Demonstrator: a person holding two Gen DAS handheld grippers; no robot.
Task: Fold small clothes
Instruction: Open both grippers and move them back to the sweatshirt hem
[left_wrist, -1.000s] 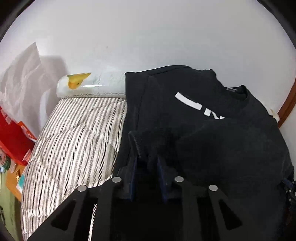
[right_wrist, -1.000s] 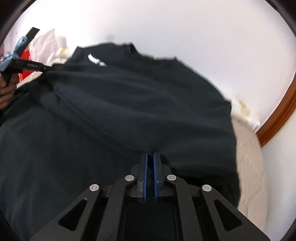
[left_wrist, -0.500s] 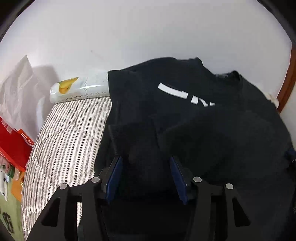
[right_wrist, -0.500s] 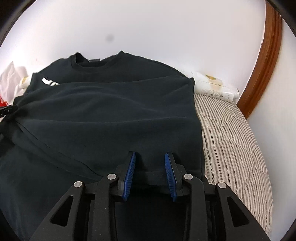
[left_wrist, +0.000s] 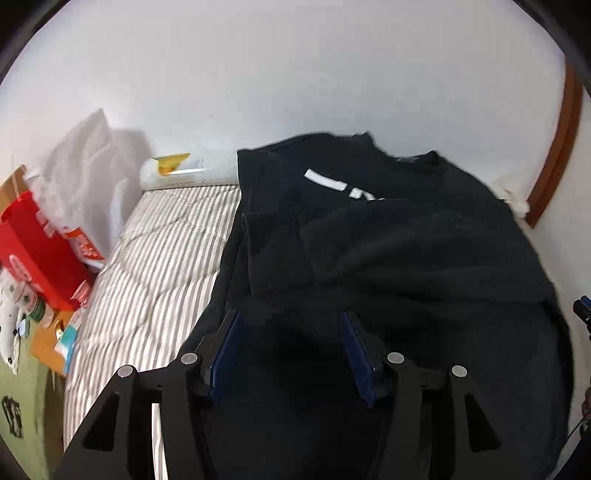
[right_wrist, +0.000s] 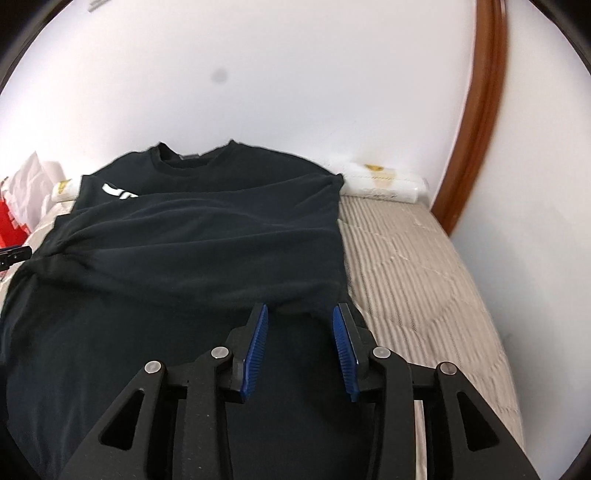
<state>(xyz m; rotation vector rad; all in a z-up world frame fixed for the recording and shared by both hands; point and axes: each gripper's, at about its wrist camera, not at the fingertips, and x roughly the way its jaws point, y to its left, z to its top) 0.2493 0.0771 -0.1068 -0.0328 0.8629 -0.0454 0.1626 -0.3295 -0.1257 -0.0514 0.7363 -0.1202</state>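
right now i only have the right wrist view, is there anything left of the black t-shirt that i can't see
Observer: Yes. The left wrist view shows a red box standing just off the left edge of the striped mattress, beside the black t-shirt.
Operator: is the left gripper holding the shirt
Observer: No. The left gripper has open jaws, with dark fabric below them but not pinched.
Operator: anything behind that box
Observer: Crumpled white plastic leans against the wall above it.
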